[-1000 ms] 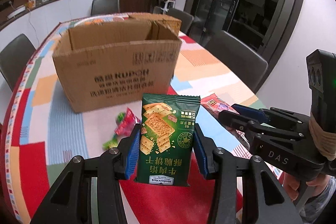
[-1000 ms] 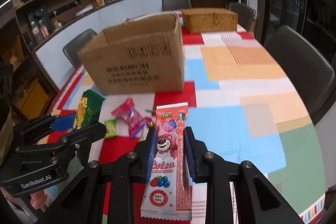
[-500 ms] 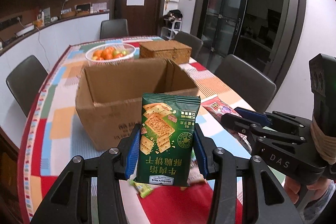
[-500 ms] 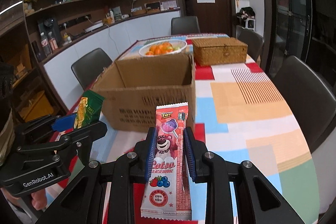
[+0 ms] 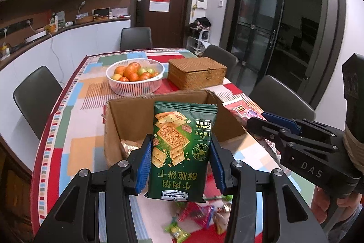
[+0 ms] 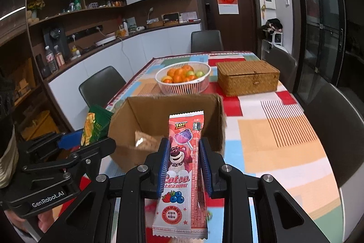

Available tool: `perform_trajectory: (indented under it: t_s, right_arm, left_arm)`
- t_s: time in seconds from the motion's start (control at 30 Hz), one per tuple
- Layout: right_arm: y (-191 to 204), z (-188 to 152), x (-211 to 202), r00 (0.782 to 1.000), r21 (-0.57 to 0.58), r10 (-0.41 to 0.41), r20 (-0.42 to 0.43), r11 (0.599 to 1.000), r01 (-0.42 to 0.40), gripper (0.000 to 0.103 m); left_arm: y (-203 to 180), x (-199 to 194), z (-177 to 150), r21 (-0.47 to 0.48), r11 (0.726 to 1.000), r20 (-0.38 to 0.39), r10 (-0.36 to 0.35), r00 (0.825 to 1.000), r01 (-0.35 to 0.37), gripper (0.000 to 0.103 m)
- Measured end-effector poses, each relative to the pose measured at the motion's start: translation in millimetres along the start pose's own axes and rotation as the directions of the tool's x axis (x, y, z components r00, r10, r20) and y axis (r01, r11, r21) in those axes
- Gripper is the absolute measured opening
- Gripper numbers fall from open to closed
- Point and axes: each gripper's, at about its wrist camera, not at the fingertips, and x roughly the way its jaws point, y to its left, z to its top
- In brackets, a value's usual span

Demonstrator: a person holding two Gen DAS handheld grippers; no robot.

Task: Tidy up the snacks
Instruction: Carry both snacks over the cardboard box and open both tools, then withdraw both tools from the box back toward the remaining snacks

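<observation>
The left gripper [image 5: 180, 163] tilts downward over the table, its blue pads [image 5: 143, 166] clamped on the sides of a green cracker packet [image 5: 182, 147] that stands upright between them, its print upside down to the camera. Just past the fingertips sits an open cardboard box [image 5: 127, 120], with something shiny and blurred lying on its floor below the left finger. Farther beyond the box stand a white basket of fruit [image 5: 135, 78] and a closed wicker box [image 5: 196, 72], side by side on the patchwork tablecloth [image 5: 75, 127]. Below the fingers, small loose wrapped sweets [image 5: 195, 218] lie scattered on the cloth (too blurred to tell one from another). To the right of the fingers the right gripper [image 6: 184, 164] reaches forward at a like downward tilt, held by a hand [image 5: 327, 204] at its grip. Its pads [image 6: 164, 165] are pinched tight on a long pink lollipop packet [image 6: 183, 174], printed with a bear and a lollipop, which stands lengthwise between them with its top edge up over the near wall of the box. Nothing stands between either packet and the box's open top; dark chairs [image 6: 100, 86] ring the table's edges.
</observation>
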Motion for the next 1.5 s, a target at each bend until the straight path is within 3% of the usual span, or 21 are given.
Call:
perform_trajectory:
  t_s: [0.53, 0.83, 0.9, 0.97, 1.17, 1.5]
  right_arm:
    - [14, 47, 66, 0.999, -0.036, 0.002, -0.048, 0.999, -0.003, 0.028]
    - [11, 55, 106, 0.991, -0.011, 0.031, -0.130, 0.999, -0.033, 0.028]
    - [12, 54, 111, 0.988, -0.019, 0.038, -0.148, 0.999, -0.041, 0.030]
    - [12, 54, 113, 0.988, -0.032, 0.034, -0.152, 0.999, -0.039, 0.043]
    - [15, 45, 90, 0.992, -0.069, 0.012, -0.122, 0.997, -0.021, 0.049]
    - [25, 12, 35, 0.996, -0.128, 0.033, -0.078, 0.991, -0.043, 0.062]
  left_arm:
    - [43, 66, 33, -0.044, 0.997, -0.098, 0.054, 0.994, -0.059, 0.046]
    - [58, 97, 36, -0.062, 0.994, -0.162, 0.084, 0.983, -0.095, 0.047]
    - [58, 94, 35, -0.062, 0.993, -0.153, 0.095, 0.984, -0.106, 0.053]
    - [56, 86, 32, -0.054, 0.990, -0.134, 0.120, 0.984, -0.128, 0.055]
    - [48, 55, 18, -0.042, 0.986, -0.097, 0.155, 0.983, -0.159, 0.064]
    - [20, 0, -21, -0.039, 0.993, -0.056, 0.109, 0.992, -0.111, 0.066]
